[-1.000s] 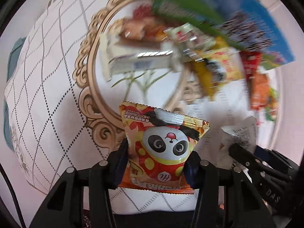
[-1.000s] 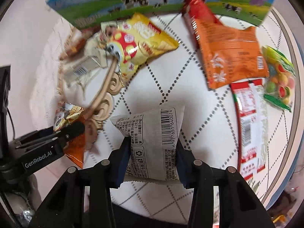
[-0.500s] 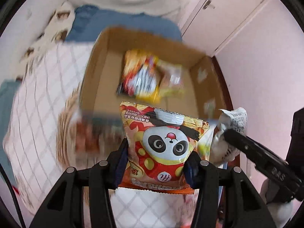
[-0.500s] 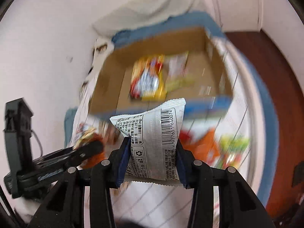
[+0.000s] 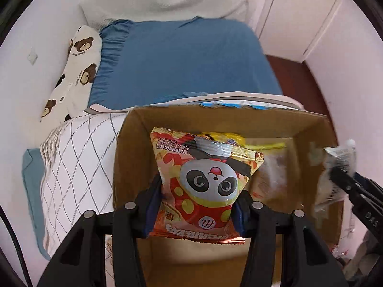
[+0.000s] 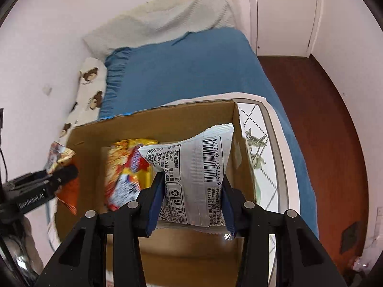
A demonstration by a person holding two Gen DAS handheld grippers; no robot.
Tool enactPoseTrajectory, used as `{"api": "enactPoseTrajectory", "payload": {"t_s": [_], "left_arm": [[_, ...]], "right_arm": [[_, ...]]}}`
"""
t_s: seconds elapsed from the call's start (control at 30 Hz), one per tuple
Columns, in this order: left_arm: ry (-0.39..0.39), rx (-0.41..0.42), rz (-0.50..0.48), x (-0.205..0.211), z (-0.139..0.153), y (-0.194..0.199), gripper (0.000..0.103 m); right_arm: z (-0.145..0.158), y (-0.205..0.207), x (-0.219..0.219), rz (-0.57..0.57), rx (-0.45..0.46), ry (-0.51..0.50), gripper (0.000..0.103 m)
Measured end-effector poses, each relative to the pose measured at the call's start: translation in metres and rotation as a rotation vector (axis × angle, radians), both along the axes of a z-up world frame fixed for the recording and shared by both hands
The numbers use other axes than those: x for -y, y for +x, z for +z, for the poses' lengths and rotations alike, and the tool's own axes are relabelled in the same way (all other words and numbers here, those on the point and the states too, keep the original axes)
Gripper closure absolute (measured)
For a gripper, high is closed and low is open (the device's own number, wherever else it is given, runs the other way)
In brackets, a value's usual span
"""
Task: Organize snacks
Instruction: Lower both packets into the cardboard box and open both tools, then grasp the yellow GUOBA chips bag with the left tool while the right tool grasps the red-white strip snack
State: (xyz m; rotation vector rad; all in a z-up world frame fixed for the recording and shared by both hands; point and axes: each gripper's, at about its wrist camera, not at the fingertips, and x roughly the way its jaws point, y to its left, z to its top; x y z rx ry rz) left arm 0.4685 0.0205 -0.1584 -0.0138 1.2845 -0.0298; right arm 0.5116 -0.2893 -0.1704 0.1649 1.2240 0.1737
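Left wrist view: the left tool [image 5: 199, 205] clamps a red-and-gold foil snack packet printed with a panda [image 5: 205, 181], held upright over the open brown cardboard box [image 5: 134, 157]. A yellow packet [image 5: 241, 141] lies inside the box behind it. At the right edge the right tool [image 5: 340, 177] pinches a blurred silver wrapper [image 5: 340, 157].

Right wrist view: the right tool [image 6: 192, 203] grips a silver-white packet with a barcode [image 6: 196, 167], above the box's right side near its wall [image 6: 241, 143]. A red-and-yellow packet [image 6: 124, 167] rests inside on the left. The left tool [image 6: 64, 174] holds its packet beyond the box's left wall. A blue bedsheet [image 6: 186, 67] lies beyond.
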Motion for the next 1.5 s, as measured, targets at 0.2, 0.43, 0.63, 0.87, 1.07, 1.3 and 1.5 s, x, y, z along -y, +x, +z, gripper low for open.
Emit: {"api": "enactPoseTrajectory", "payload": {"t_s": [0.2, 0.43, 0.63, 0.87, 1.07, 1.3, 1.5], "left_arm": [[0.026, -0.073, 0.025, -0.01, -0.036, 0.031, 0.054], [0.014, -0.052, 0.015, -0.011, -0.045, 0.038, 0.004], [-0.006, -0.043, -0.001, -0.009, -0.045, 0.03, 0.004], [-0.016, 0.045, 0.027, -0.012, -0.03, 0.0, 0.004], [-0.018, 0.118, 0.027, -0.011, -0.01, -0.037, 0.004], [-0.02, 0.211, 0.012, -0.008, 0.019, -0.089, 0.004], [-0.032, 0.284, 0.017, -0.008, 0.048, -0.127, 0.004]], "right_arm": [[-0.043, 0.041, -0.006, 0.004, -0.063, -0.025, 0.057], [-0.066, 0.047, -0.013, 0.006, -0.107, -0.021, 0.012], [-0.074, 0.041, -0.018, 0.006, -0.116, -0.031, 0.011], [-0.065, 0.012, -0.033, 0.027, -0.09, -0.043, 0.011], [-0.042, -0.027, -0.039, 0.035, -0.014, -0.068, 0.008], [0.001, -0.078, -0.036, 0.039, 0.094, -0.078, 0.008], [0.035, -0.112, -0.033, 0.04, 0.175, -0.083, 0.008]]}}
